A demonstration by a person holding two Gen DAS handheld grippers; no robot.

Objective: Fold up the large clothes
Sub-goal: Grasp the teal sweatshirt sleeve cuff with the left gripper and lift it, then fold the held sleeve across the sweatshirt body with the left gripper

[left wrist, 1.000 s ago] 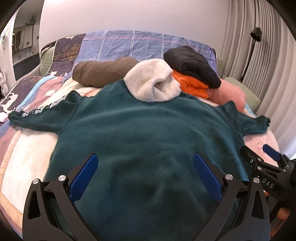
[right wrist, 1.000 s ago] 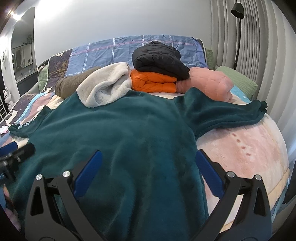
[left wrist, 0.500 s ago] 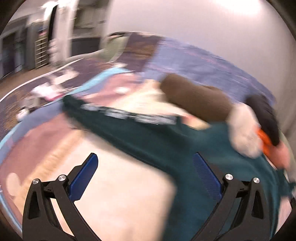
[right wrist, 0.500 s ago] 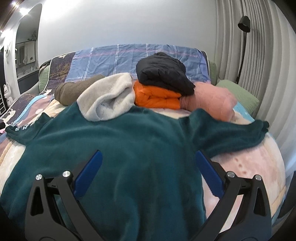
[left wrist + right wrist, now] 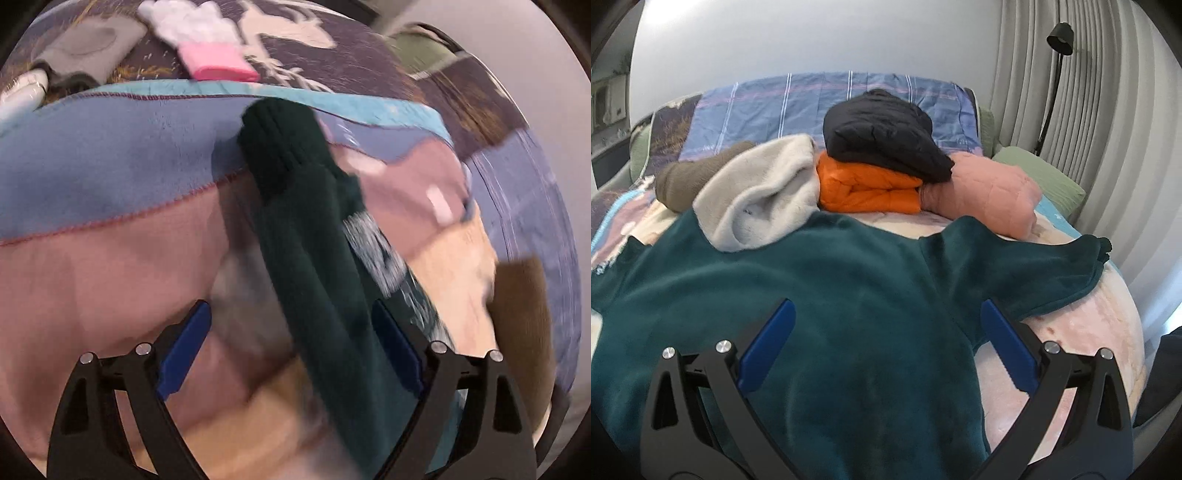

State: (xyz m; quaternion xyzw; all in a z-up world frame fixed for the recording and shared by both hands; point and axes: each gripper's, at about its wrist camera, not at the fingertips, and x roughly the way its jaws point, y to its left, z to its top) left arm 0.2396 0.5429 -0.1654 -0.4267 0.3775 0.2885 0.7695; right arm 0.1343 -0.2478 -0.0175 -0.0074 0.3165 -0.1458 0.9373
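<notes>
Dark green fleece sweater (image 5: pixel 820 332) lies spread flat on the bed, body toward me, its grey-lined hood (image 5: pixel 764 195) at 11 o'clock from the body's centre, one sleeve running out toward 2 o'clock. In my left wrist view the other sleeve (image 5: pixel 317 258) crosses the frame from a ribbed cuff (image 5: pixel 280 144) at 12 o'clock down to 5 o'clock, white lettering along its edge; picture blurred. My left gripper (image 5: pixel 293 354) has its jaws wide, though they have just been closing a little; the sleeve passes between them, close to the right pad, and I cannot tell whether that pad touches it. My right gripper (image 5: pixel 882 354) hangs over the sweater's body, jaws wide, nothing held. Beyond the hood: a brown roll (image 5: pixel 690 177) at 10 o'clock, an orange folded jacket (image 5: pixel 868 192) with a black one (image 5: pixel 886 136) on top at 12, a pink quilted bundle (image 5: pixel 990 192) at 1. The patchwork blanket (image 5: pixel 110 177) lies under the sleeve. A pink-and-white item (image 5: pixel 207 48) lies at 11 o'clock in the left view. Floor lamp (image 5: pixel 1056 74) against the curtain at 2.
</notes>
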